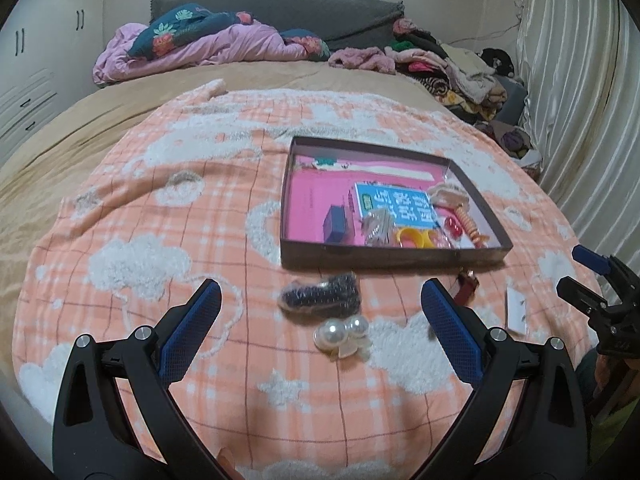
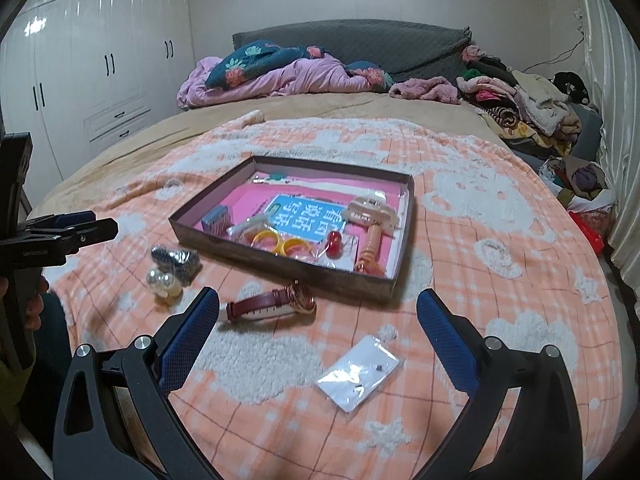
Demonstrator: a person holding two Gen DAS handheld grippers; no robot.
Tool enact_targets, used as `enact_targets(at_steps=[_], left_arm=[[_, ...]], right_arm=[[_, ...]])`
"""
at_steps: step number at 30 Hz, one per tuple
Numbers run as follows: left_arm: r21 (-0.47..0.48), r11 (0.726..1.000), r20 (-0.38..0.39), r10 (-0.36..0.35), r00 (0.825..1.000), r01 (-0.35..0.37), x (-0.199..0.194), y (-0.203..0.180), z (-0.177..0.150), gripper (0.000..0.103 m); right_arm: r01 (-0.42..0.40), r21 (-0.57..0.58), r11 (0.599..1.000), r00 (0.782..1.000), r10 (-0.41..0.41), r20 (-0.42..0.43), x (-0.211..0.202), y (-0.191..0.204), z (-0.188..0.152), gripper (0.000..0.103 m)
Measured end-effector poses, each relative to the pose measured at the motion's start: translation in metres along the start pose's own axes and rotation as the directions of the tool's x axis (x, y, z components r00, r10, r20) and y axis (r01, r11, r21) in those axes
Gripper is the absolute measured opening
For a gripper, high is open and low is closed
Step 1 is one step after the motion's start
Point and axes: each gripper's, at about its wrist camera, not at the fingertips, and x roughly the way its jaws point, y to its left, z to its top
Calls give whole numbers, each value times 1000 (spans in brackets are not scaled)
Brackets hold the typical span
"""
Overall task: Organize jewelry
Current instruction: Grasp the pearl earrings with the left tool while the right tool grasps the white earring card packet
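Note:
A shallow dark box [image 1: 384, 259] [image 2: 280, 266] lies on the orange checked blanket and holds yellow rings [image 2: 278, 245], a red bead piece [image 2: 334, 242], a beige hair claw [image 2: 370, 210] and a small blue box [image 1: 336, 224]. In front of it lie a dark beaded piece in plastic [image 1: 320, 294] [image 2: 176, 260], a pearl hair clip [image 1: 342, 336] [image 2: 164, 284], a red-strap watch [image 2: 272, 304] and a white earring card [image 2: 358, 374]. My left gripper [image 1: 320, 320] is open and empty, around the pearl clip. My right gripper [image 2: 318, 324] is open and empty above the watch and card.
The bed carries a pink and floral duvet [image 2: 280, 74] at the head and a heap of clothes [image 2: 532, 112] at the right. White wardrobes [image 2: 80, 92] stand to the left. A curtain [image 1: 580, 100] hangs to the right.

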Motion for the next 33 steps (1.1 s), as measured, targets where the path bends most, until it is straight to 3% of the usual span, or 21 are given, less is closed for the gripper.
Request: enact_targets(at_steps=[17,33], left_arm=[[36,999,-110,13,994,-9,33,-8,-34,94],[19,1000,-131,22,991,-20,59,-11,-47,93]], right_arm=[[23,14,1000,994,-21,-107,20,-5,-32,99],[88,182,979,971,-44,-234,68,-25,-63,98]])
